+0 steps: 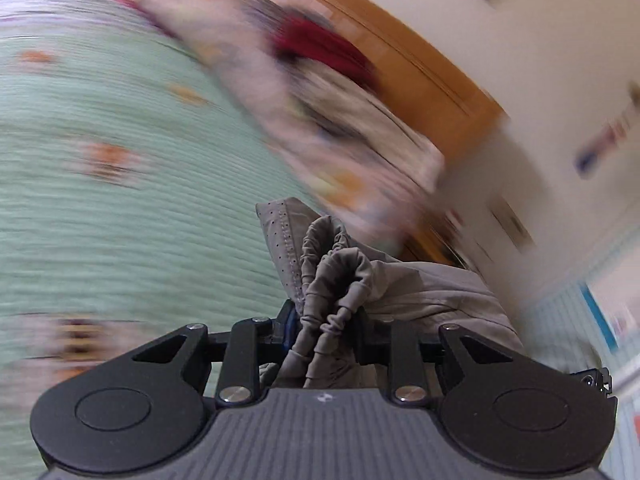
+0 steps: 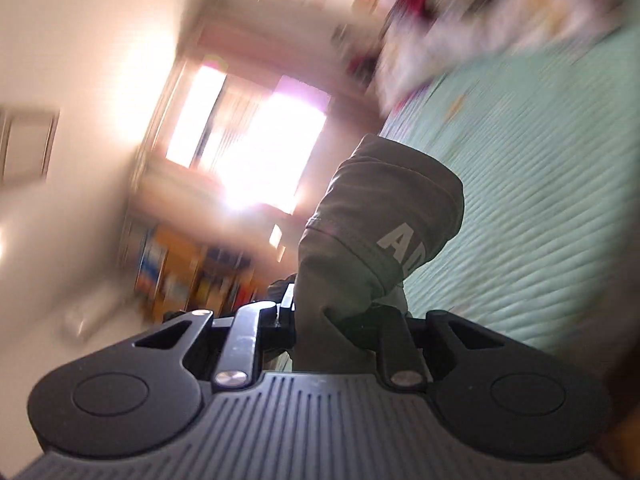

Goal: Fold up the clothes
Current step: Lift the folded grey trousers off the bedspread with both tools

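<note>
Your left gripper [image 1: 326,332] had its jaws drawn close and pinched on the gathered elastic edge of a grey garment [image 1: 340,276], which bunched up straight ahead of the jaws and spilled off to their right. Beyond the jaws and to their left lay a pale green bedspread [image 1: 120,200]; a blurred heap of other clothes [image 1: 304,92], one piece red, sat farther ahead against a wooden headboard [image 1: 420,76].

Your right gripper [image 2: 332,320] was likewise nearly closed, clamped on a dark fold of the same garment [image 2: 380,216] with pale lettering, standing up just ahead of the jaws. To their right ran the bedspread [image 2: 540,200]; ahead and left were a bright window [image 2: 256,144] and blurred shelves [image 2: 192,272]. No container could be made out.
</note>
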